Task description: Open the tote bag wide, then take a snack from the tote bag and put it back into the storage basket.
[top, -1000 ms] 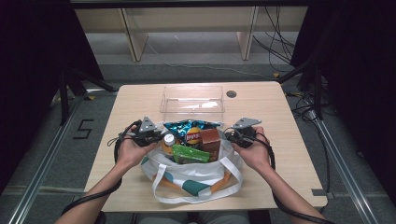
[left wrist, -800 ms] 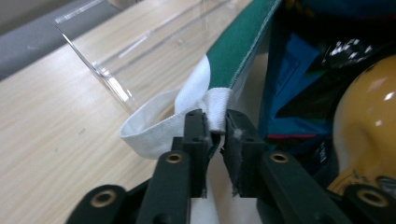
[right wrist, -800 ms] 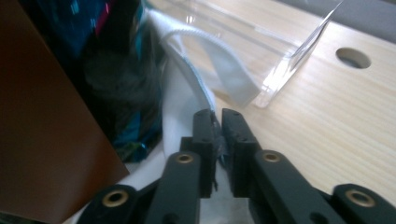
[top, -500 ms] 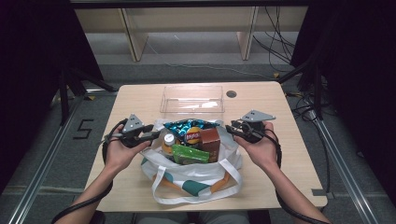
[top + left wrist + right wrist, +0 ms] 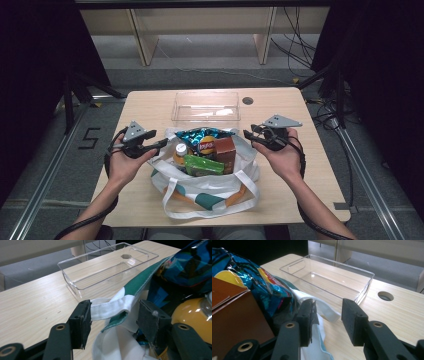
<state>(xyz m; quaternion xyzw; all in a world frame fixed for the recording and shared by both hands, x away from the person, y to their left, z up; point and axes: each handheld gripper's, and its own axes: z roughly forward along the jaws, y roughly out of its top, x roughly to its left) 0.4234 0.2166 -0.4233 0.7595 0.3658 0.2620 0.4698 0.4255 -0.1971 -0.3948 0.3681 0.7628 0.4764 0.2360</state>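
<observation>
A white tote bag (image 5: 210,185) with green and orange print stands open at the table's near middle. It holds a blue chip bag (image 5: 202,134), a brown box (image 5: 226,150), a green packet (image 5: 202,165) and an orange bottle (image 5: 180,155). My left gripper (image 5: 161,144) is at the bag's left rim. Its jaws have just been opening, and the white strap (image 5: 112,308) lies loose between them. My right gripper (image 5: 247,136) is at the right rim, its jaws also just opening. White bag cloth (image 5: 325,310) lies between them, unpressed.
An empty clear plastic tray (image 5: 206,106) lies beyond the bag at the table's far middle. A round cable hole (image 5: 247,100) sits to its right. Bare wooden tabletop (image 5: 320,165) stretches on both sides of the bag. Shelving legs and cables are on the floor behind.
Both hands have moved up and apart from the bag's rim. Both pairs of jaws have opened and let go of the bag's cloth, and the mouth sits wider.
</observation>
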